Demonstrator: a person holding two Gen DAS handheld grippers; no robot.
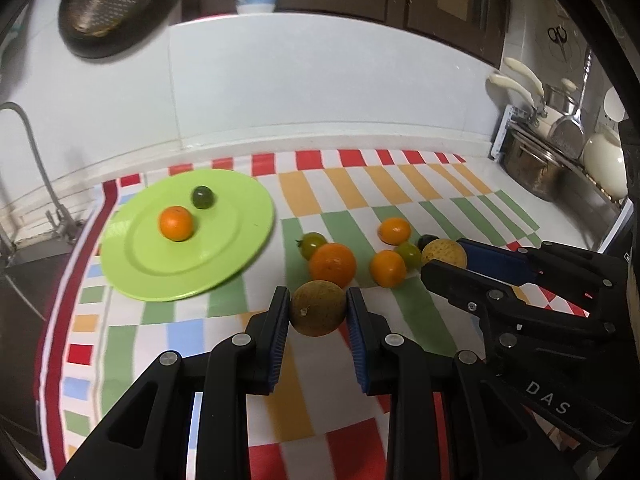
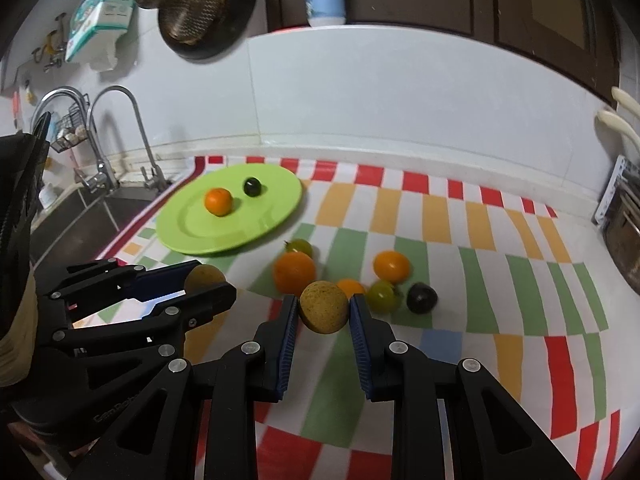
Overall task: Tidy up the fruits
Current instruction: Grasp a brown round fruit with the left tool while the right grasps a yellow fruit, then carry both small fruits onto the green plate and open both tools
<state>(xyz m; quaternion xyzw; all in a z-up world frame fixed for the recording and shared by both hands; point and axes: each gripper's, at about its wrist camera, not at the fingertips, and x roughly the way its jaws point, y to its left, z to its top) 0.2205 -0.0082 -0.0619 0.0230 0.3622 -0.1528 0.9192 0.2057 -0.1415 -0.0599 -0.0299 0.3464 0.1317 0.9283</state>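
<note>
My left gripper (image 1: pixel 318 308) is shut on a tan round fruit (image 1: pixel 318 307) above the checked cloth. My right gripper (image 2: pixel 324 308) is shut on a second tan round fruit (image 2: pixel 324 306). Each gripper shows in the other view, the right one (image 1: pixel 444 258) and the left one (image 2: pixel 208 280), each holding its fruit. A green plate (image 1: pixel 224 256) at the left holds an orange (image 1: pixel 176 223) and a dark green fruit (image 1: pixel 202 197). On the cloth lie a large orange (image 1: pixel 333 265), two small oranges (image 1: pixel 387 268), two green tomatoes (image 1: pixel 311 244) and a dark fruit (image 2: pixel 421 298).
A sink with taps (image 2: pixel 104 184) lies left of the plate. Pots and a rack (image 1: pixel 560 152) stand at the right end of the counter. A white tiled wall (image 1: pixel 320 92) runs behind the cloth. A strainer (image 2: pixel 196 4) hangs above.
</note>
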